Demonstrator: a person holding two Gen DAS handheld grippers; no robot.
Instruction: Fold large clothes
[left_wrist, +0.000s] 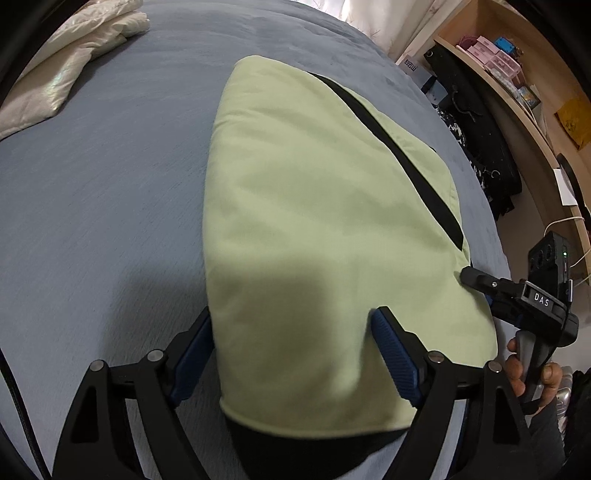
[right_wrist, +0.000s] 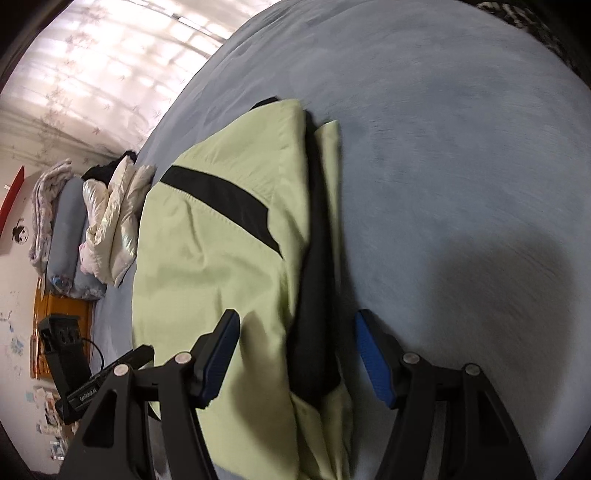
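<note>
Both your left gripper (left_wrist: 291, 354) and right gripper (right_wrist: 295, 354) hang spread wide, clamping nothing, straddling the pale-green, black-striped folded jacket's (left_wrist: 314, 206) near hem, ready to pinch it.

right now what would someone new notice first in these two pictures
The pale green jacket with black stripes, folded and lying in the middle of the blue-grey bed, catches the eye first. Next come the two open tools at its near end: the left tool straddling one corner, the right tool over the edge where the black lining shows. A shiny white jacket lies crumpled at the far corner of the bed.
</note>
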